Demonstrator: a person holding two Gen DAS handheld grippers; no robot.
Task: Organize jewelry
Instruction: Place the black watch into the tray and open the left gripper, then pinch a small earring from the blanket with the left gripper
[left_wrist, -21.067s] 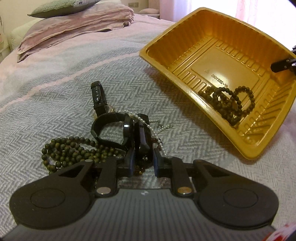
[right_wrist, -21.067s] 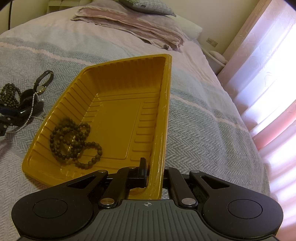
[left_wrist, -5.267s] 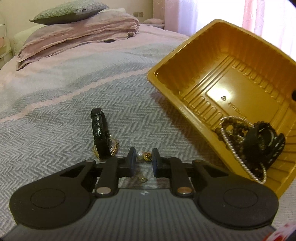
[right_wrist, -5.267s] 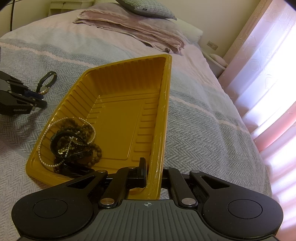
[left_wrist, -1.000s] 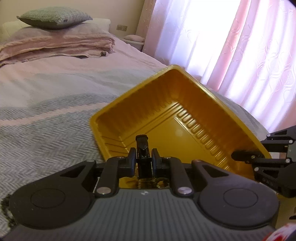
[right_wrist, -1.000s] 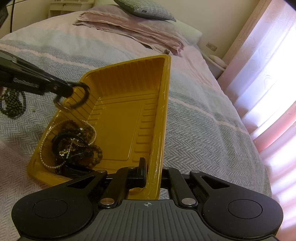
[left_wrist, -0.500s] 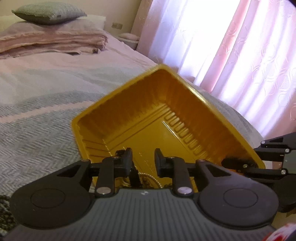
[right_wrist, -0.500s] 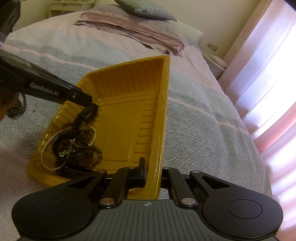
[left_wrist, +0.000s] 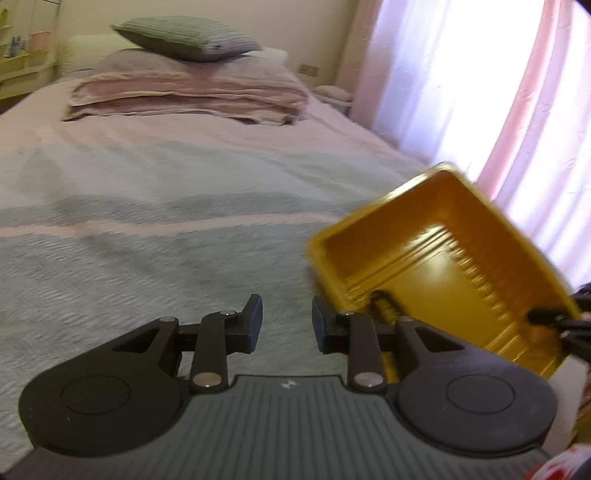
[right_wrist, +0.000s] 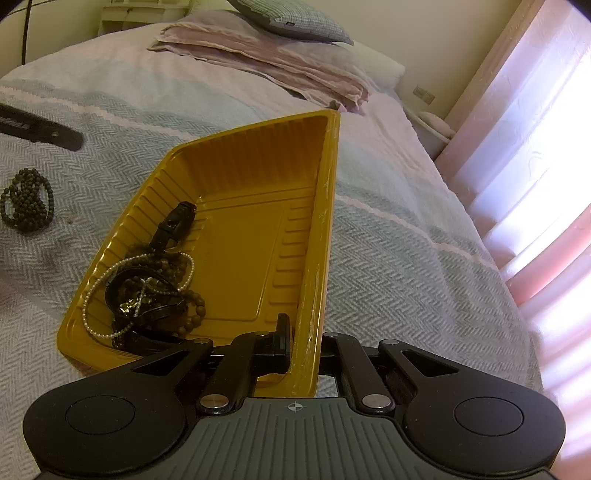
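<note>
My right gripper (right_wrist: 301, 341) is shut on the near rim of the yellow plastic tray (right_wrist: 325, 206) and holds it tilted on the bed. In the tray's low left corner lie a black-strapped watch (right_wrist: 173, 225), a pearl strand (right_wrist: 96, 291), brown bead bracelets (right_wrist: 192, 306) and a black bangle (right_wrist: 147, 310). A dark green bead necklace (right_wrist: 27, 201) lies on the blanket left of the tray. My left gripper (left_wrist: 286, 323) is open and empty, left of the tray (left_wrist: 465, 236); it also shows in the right wrist view (right_wrist: 40, 131).
The bed has a grey herringbone blanket (left_wrist: 129, 258) with pink stripes. Folded pink bedding and a grey-green pillow (left_wrist: 184, 37) lie at the head. Pink curtains (left_wrist: 517, 92) hang along the right side.
My left gripper opened over the tray and let the watch drop in. It has since drawn back to the left, off the tray. The right gripper has kept its hold.
</note>
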